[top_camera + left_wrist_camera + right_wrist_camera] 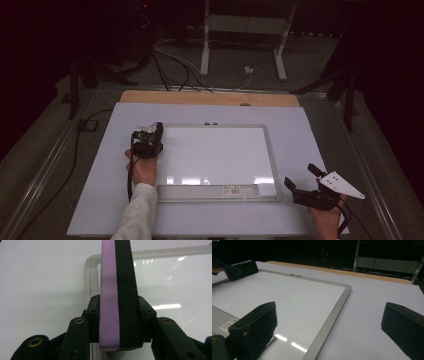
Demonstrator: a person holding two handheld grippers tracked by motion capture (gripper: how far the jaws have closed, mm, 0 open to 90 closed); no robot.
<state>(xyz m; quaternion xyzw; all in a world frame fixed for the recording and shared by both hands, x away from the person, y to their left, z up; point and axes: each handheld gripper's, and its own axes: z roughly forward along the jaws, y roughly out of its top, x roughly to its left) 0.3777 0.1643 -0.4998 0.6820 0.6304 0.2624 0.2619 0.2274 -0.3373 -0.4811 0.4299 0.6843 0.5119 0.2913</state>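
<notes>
A whiteboard [215, 155] with a grey frame lies flat in the middle of the table. My left gripper [152, 131] is at the board's upper left corner, shut on an eraser [159, 130]. In the left gripper view the eraser [117, 297] stands on edge between the jaws, purple on one side and black foam on the other, over the board's corner [91, 262]. My right gripper [300, 175] rests off the board's lower right corner with its jaws wide apart. In the right gripper view its pads [257, 327] hold nothing, and the eraser [244, 269] lies far off at the left.
The board's pen tray [215, 191] with a barcode label runs along its near edge. A white table top [100, 190] surrounds the board, with a wooden strip [210, 98] at the far edge. Cables [170, 65] and stand legs [205, 50] sit on the floor beyond.
</notes>
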